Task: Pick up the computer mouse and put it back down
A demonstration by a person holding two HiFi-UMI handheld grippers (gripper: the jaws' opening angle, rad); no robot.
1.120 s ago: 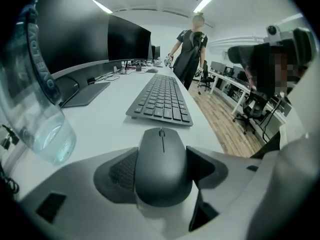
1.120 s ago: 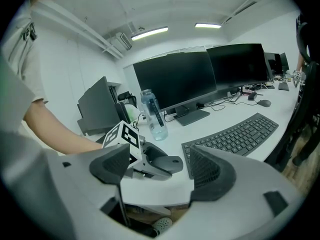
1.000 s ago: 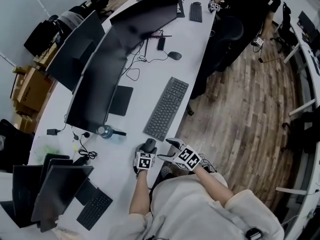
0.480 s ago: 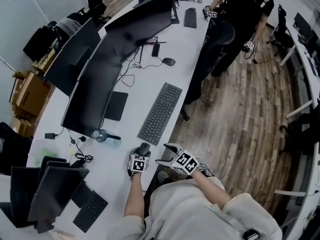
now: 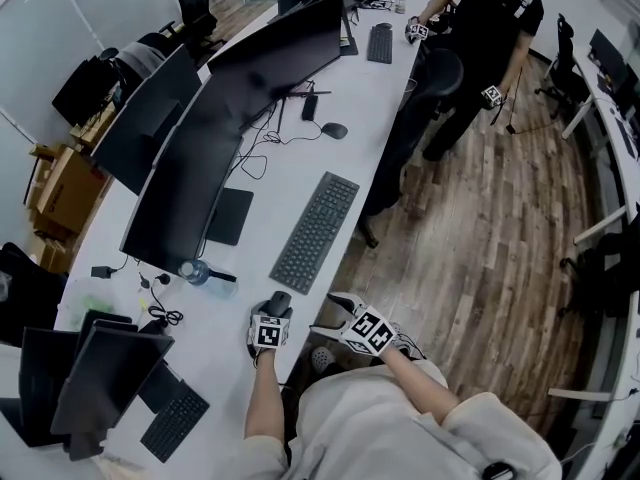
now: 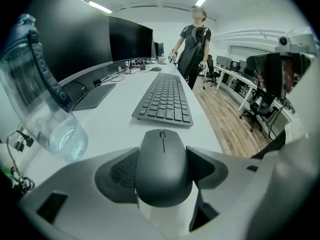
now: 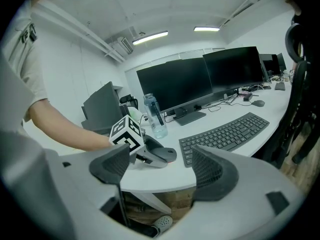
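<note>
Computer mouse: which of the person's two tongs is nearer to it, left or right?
Left. The left tongs are shut on the computer mouse, one jaw against each side. The right tongs are open and empty, off to the mouse's right and not touching it.

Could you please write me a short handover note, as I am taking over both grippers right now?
Left gripper: shut on the dark grey computer mouse, near the front edge of the white desk, just short of the grey keyboard.
Right gripper: open, empty, held off the desk edge beside the left one.
Done: mouse grasped; I cannot tell whether it is off the desk.
Left: lift if needed, set it back down, release.
</note>
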